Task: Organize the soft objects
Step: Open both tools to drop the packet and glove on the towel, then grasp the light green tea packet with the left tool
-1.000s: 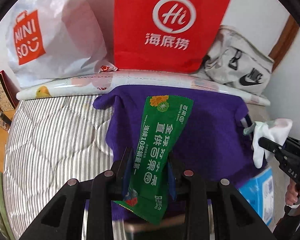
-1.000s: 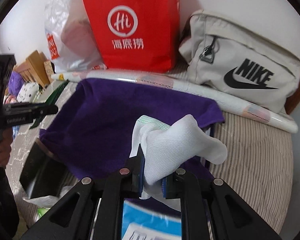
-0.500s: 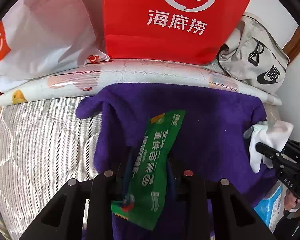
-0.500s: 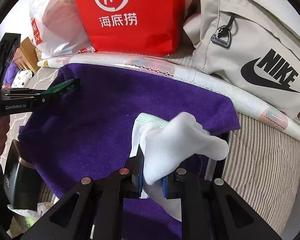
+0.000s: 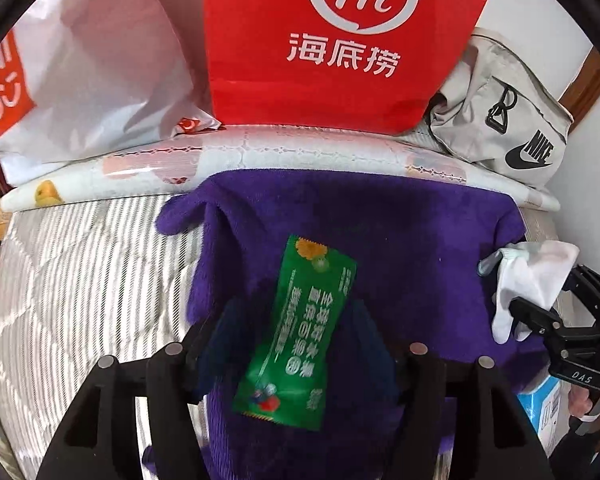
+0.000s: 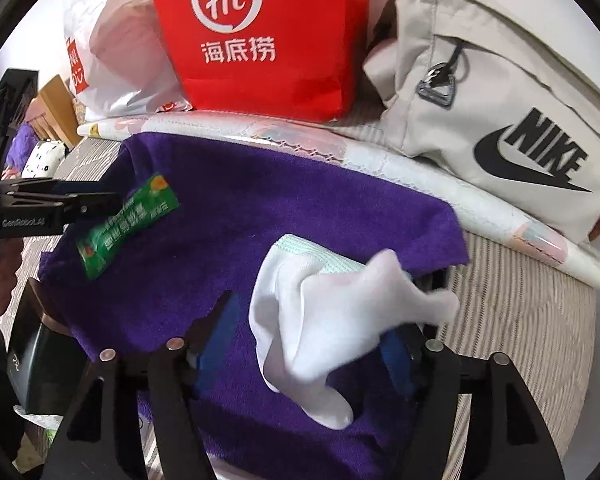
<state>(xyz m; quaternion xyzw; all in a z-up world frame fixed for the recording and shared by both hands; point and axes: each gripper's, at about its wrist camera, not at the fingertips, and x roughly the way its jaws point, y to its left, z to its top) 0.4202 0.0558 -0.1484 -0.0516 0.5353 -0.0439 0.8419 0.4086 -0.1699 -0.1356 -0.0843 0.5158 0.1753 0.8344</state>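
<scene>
Left wrist view: left gripper [image 5: 296, 344] jaws just opened, spread wide; green sachet [image 5: 296, 332] between them, pads clear of it, lying on purple towel [image 5: 400, 240]. Sachet looks light, slick, crinkly; best pinched across its flat middle. Red bag [image 5: 340, 40], white bag [image 5: 92, 72], grey pouch [image 5: 512, 120] crowd far edge.

Right wrist view: right gripper [image 6: 304, 356] jaws just opened too; white sock [image 6: 324, 312] slumped between them on towel [image 6: 260, 208], unpinched. Sock soft, floppy; grab bunched middle. Sachet [image 6: 128, 228] just beside left gripper [image 6: 88, 202] tips.
</scene>
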